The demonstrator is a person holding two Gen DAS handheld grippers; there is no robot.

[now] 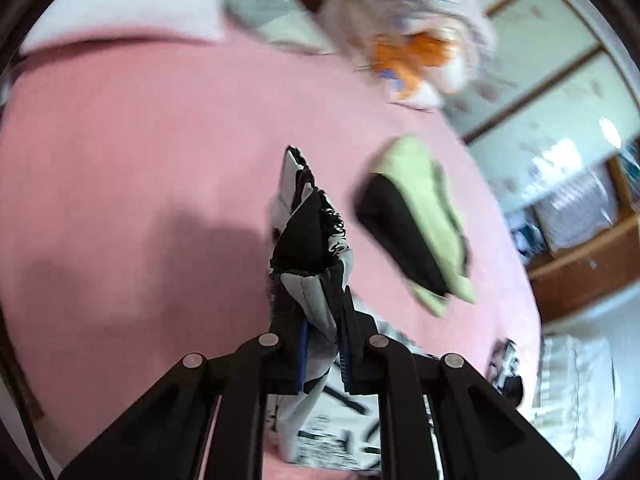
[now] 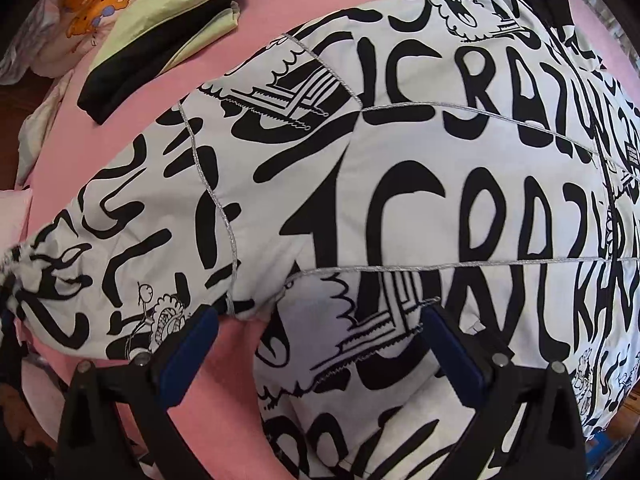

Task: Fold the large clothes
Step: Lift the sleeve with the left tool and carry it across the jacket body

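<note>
Left wrist view: left gripper [image 1: 322, 320] nearly closed, pads pinching a bunched fold of the black-and-white printed jacket [image 1: 308, 236], lifted clear of the pink bed sheet [image 1: 140, 152]. Cloth standing up between the fingers [image 1: 288, 320], black lining showing at the top, more of the printed fabric hanging below. Beyond, to the right, a folded green-and-black garment [image 1: 416, 216], blurred, resting on the sheet. Farther off, a pale cushion with an orange print [image 1: 416, 56] at the bed's edge, with wooden-framed wardrobe doors [image 1: 552, 60] behind.

Right wrist view: right gripper [image 2: 320, 344] pointing down at the bed, blue-padded fingers [image 2: 188, 348] spread wide, nothing pinched. Lower edge of the jacket [image 2: 400, 184] lying between them, a strip of pink sheet [image 2: 224, 380] showing beside the near-left finger. Jacket spread flat across most of the bed, bold black lettering on white, thin silver seams crossing it, one sleeve reaching out to the left. Upper left, apart from the jacket, the folded green-and-black garment [image 2: 160, 40] on the sheet, and past it the orange-printed cushion [image 2: 88, 4].
</note>
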